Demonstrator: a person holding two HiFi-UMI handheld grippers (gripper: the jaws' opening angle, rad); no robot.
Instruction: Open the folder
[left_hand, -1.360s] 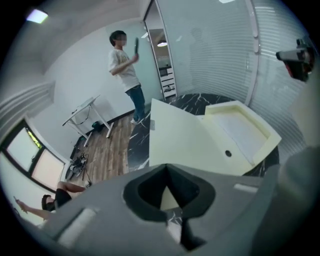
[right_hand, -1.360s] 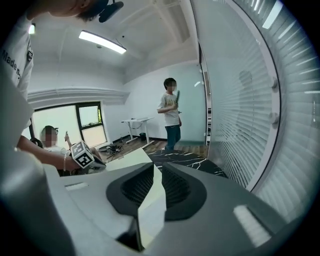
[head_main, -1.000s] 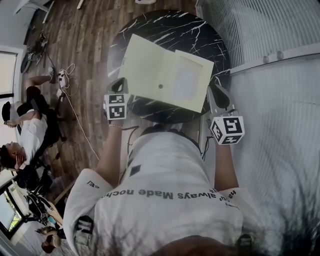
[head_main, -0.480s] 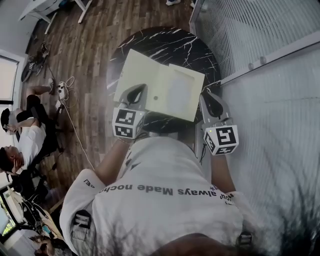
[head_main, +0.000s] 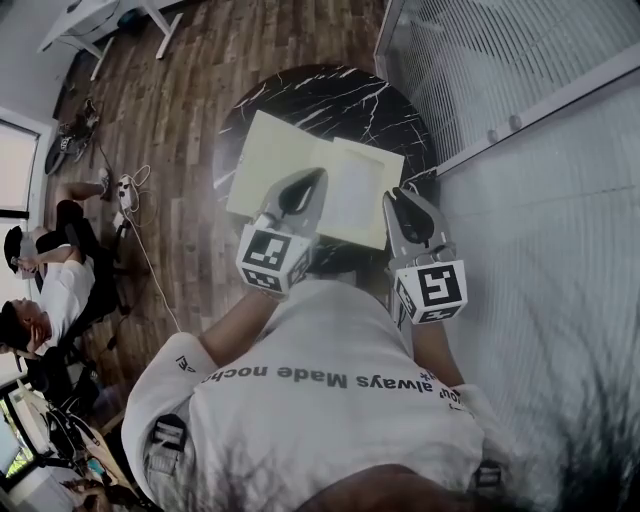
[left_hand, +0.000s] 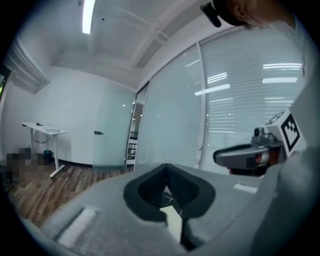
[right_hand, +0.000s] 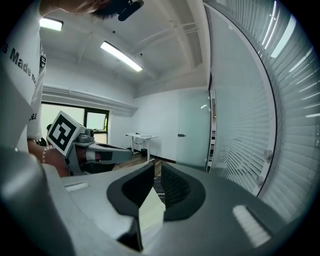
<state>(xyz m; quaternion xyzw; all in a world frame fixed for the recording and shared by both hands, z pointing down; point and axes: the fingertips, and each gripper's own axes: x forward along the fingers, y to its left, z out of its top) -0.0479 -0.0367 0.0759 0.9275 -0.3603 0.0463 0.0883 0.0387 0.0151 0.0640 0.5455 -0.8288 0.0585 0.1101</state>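
A pale yellow folder (head_main: 300, 160) lies flat and closed on the round black marble table (head_main: 330, 95). Both grippers are raised above the table's near edge and hold nothing. My left gripper (head_main: 318, 178) hangs over the folder's near middle, its tips meeting. In the left gripper view the left gripper (left_hand: 167, 167) shows shut, with a strip of folder (left_hand: 172, 220) seen below through its hollow. My right gripper (head_main: 397, 197) hovers by the folder's right near corner. The right gripper (right_hand: 156, 165) shows a narrow gap between its tips and the folder (right_hand: 150, 212) far beneath.
A glass wall with blinds (head_main: 520, 80) runs close along the table's right side. Wooden floor (head_main: 190, 70) lies to the left, with cables (head_main: 130, 190), seated people (head_main: 40, 270) and a white desk (head_main: 90, 15) further off.
Both grippers have risen from the table's near edge toward the camera. The left one also swung rightward over the folder. The folder has stayed flat on the table.
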